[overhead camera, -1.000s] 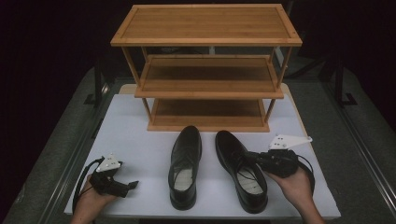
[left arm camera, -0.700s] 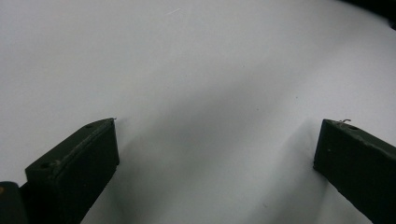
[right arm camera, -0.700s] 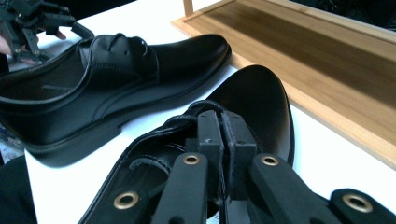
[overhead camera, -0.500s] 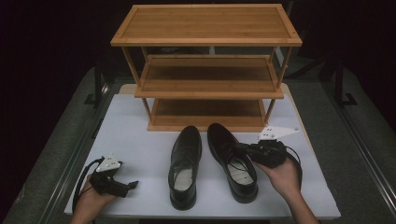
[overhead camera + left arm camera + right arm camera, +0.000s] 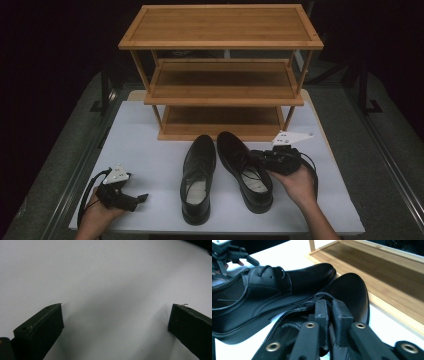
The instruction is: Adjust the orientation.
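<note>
Right gripper point(image 5: 329, 315) pinching right shoe's point(image 5: 243, 169) side wall, jaws just eased apart; grip may slip, dropping shoe at 6 o'clock of rack point(image 5: 220, 90); left gripper point(image 5: 131, 199) spread, idle.

Dark studio; white table point(image 5: 150, 150)

2 shoes point(image 5: 244, 170) — glossy black, apparently leather; rack point(image 5: 222, 75) — smooth wood; table point(image 5: 145, 150) matt white.

Right black leather shoe point(image 5: 244, 167) point(image 5: 347, 290): glossy, laced, upright on the sole, toe pointed toward the wooden rack, slightly angled. Stood just beside the left shoe point(image 5: 198, 178) point(image 5: 274, 290), same kind, upright, toe toward the rack.
</note>
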`<state>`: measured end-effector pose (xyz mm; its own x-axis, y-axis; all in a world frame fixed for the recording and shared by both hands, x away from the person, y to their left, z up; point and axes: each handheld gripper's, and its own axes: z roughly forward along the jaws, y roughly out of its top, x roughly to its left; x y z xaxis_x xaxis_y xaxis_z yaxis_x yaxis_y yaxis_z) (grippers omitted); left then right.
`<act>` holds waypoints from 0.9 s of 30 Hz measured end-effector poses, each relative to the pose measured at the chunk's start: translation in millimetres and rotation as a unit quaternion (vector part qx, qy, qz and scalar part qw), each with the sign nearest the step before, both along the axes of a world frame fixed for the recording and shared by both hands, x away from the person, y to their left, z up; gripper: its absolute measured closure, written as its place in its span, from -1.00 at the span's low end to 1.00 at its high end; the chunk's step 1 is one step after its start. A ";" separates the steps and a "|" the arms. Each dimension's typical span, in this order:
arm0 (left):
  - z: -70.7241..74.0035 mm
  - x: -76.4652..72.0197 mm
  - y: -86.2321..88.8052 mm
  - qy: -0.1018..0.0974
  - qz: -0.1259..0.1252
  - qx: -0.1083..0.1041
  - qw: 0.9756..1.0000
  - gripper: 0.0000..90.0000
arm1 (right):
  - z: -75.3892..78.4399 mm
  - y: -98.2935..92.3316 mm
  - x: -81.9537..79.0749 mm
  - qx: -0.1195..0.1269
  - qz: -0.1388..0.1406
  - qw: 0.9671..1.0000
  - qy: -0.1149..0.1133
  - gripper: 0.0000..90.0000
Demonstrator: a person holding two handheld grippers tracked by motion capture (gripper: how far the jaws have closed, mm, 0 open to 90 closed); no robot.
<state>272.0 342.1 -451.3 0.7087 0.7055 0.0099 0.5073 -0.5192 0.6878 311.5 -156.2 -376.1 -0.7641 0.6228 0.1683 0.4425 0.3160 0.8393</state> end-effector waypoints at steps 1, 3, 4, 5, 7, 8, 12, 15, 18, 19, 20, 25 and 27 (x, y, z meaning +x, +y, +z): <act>0.0 0.1 0.0 0.000 0.000 0.000 1.000 -1.00 | 1.0 -4.4 -1.6 0.010 -0.001 1.000 0.002 0.70; 0.0 0.0 0.0 0.000 0.000 0.000 1.000 -1.00 | 3.7 -12.7 -5.6 0.017 -0.005 1.000 0.001 0.69; 0.0 0.0 0.0 0.000 0.000 0.000 1.000 -1.00 | 4.5 -17.7 -8.1 0.018 -0.007 1.000 -0.002 0.69; 0.0 0.0 0.0 0.000 0.000 0.000 1.000 -1.00 | 4.9 -23.0 -11.1 0.017 -0.011 1.000 -0.001 0.71; 0.0 0.0 0.0 0.000 0.000 0.000 1.000 -1.00 | 3.4 -33.4 -16.4 0.018 -0.020 1.000 -0.004 0.75; 0.0 0.0 0.0 0.000 0.000 0.000 1.000 -1.00 | 1.6 -39.7 -19.1 0.019 -0.023 1.000 -0.003 0.76; 0.1 -0.1 0.0 0.001 0.000 0.001 1.000 -1.00 | -10.9 -64.2 -29.0 0.026 -0.022 0.999 0.003 0.93; 0.1 -0.1 0.0 0.001 0.000 0.001 1.000 -1.00 | -23.0 -74.9 -33.6 0.024 -0.023 0.999 0.016 0.99; 0.1 0.0 0.1 0.001 -0.001 0.001 1.000 -1.00 | -40.2 -81.3 -35.3 0.017 -0.024 0.999 0.035 0.99; 0.2 0.1 0.2 0.001 -0.001 0.001 1.000 -1.00 | -45.5 -82.0 -34.2 0.016 -0.023 0.999 0.040 0.99; 0.1 0.1 0.2 0.001 -0.001 0.001 1.000 -1.00 | -50.9 -81.6 -32.3 0.014 -0.020 0.999 0.046 0.99; 0.1 0.2 0.3 0.001 -0.001 0.001 1.000 -1.00 | -61.5 -72.9 -23.7 -0.003 -0.006 0.998 0.055 0.99; 0.1 0.2 0.3 0.001 -0.001 0.001 1.000 -1.00 | -62.3 -72.1 -23.0 -0.004 -0.004 0.998 0.055 0.99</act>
<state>272.3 342.4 -451.2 0.7100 0.7042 0.0089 0.5083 -0.5211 0.6856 288.5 -228.2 -438.4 -0.7360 0.6308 0.2457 0.5347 0.3191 0.7825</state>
